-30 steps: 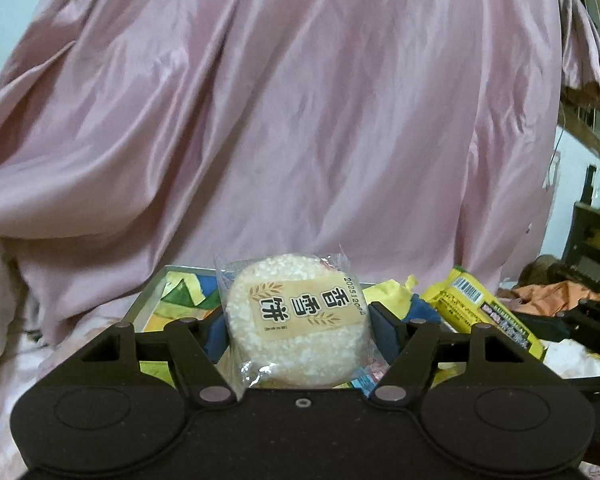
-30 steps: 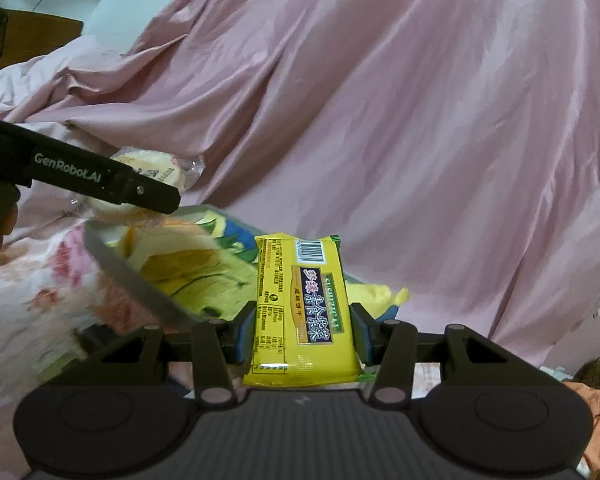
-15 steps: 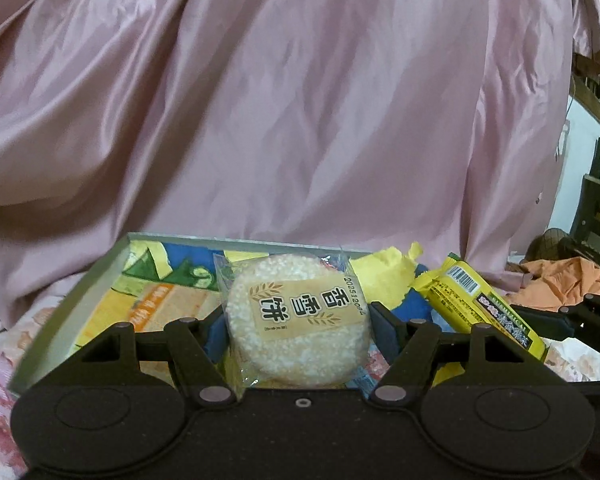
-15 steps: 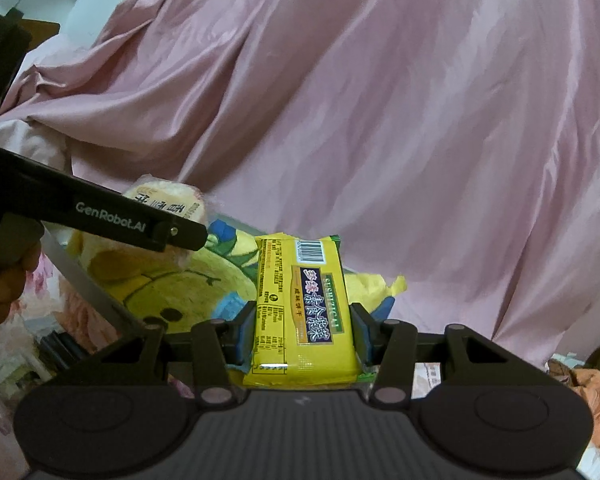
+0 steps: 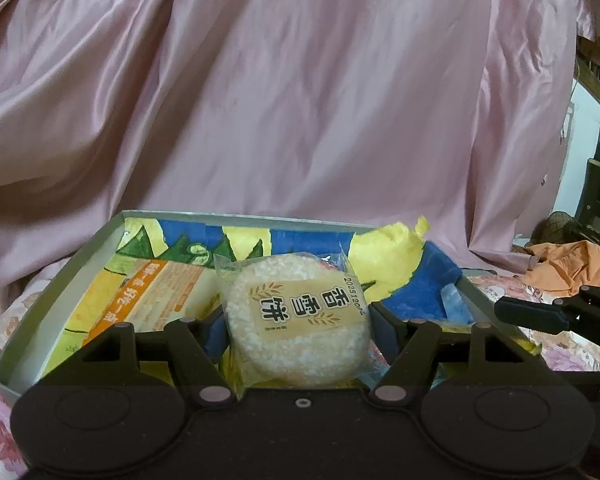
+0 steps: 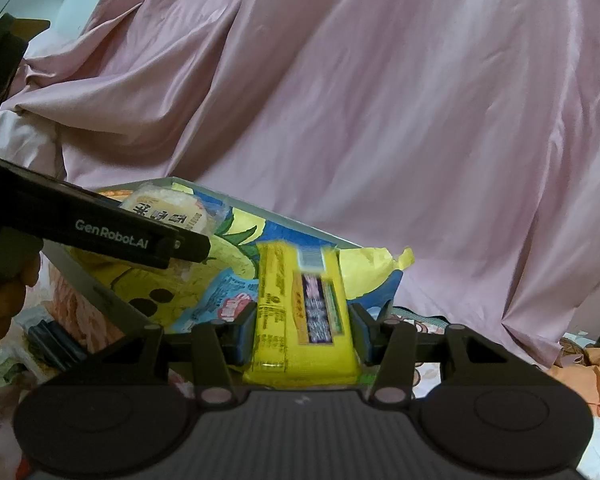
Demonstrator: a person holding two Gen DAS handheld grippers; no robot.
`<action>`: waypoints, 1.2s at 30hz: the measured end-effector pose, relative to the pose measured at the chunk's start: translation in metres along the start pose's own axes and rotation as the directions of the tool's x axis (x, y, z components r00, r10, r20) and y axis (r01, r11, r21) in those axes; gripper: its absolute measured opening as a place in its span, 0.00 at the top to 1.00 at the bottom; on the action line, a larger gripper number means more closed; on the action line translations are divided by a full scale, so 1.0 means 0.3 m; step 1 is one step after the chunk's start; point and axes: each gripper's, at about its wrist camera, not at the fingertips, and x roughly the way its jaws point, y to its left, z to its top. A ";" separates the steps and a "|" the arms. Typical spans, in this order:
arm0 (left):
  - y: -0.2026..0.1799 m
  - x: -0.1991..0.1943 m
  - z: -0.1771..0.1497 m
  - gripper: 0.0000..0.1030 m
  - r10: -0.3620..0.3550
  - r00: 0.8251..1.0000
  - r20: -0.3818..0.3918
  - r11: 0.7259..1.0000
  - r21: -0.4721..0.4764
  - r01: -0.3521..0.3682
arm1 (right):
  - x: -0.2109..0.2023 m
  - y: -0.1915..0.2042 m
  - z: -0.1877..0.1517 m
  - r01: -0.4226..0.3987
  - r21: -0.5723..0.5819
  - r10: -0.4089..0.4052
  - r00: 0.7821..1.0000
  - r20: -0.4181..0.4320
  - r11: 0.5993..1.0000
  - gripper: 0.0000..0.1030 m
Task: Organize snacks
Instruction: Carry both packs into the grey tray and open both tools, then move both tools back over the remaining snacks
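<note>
1. Left gripper (image 5: 298,320) clamps a round rice cracker packet (image 5: 300,320) edge to edge, held over the open tray (image 5: 56,300), whose floor is lined with colourful wrappers.
2. Right gripper (image 6: 302,320) grips a yellow biscuit bar (image 6: 304,312) by its long sides. Its jaws have just been closing, with the bar between them and the pads against the wrapper. The bar hangs over the tray's right part, near a crumpled yellow wrapper (image 6: 372,268).
3. Judgement: both snacks are at the placing stage, low over the tray interior.
4. To do it well: lower each until the packet rests on the tray floor, then spread the jaws.
5. Keep the two grippers apart; the left one already crosses the right wrist view.
6. Risk: overtightening may crush the rice cracker or biscuits.
</note>
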 end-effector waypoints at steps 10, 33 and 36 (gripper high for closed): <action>0.008 -0.052 0.006 0.09 -0.023 1.000 0.021 0.999 -0.045 0.024 | -0.035 -0.003 0.005 0.009 0.021 -0.010 1.000 0.020 1.000 0.45; 0.087 -0.503 -0.081 0.01 0.080 0.982 0.169 0.994 -0.090 -0.065 | -0.307 0.084 0.065 0.055 0.177 -0.078 0.989 0.124 0.983 0.00; 0.103 -0.549 -0.122 0.01 0.096 0.983 0.156 0.992 -0.092 -0.082 | -0.342 0.111 0.055 0.045 0.175 -0.066 0.991 0.115 0.984 0.00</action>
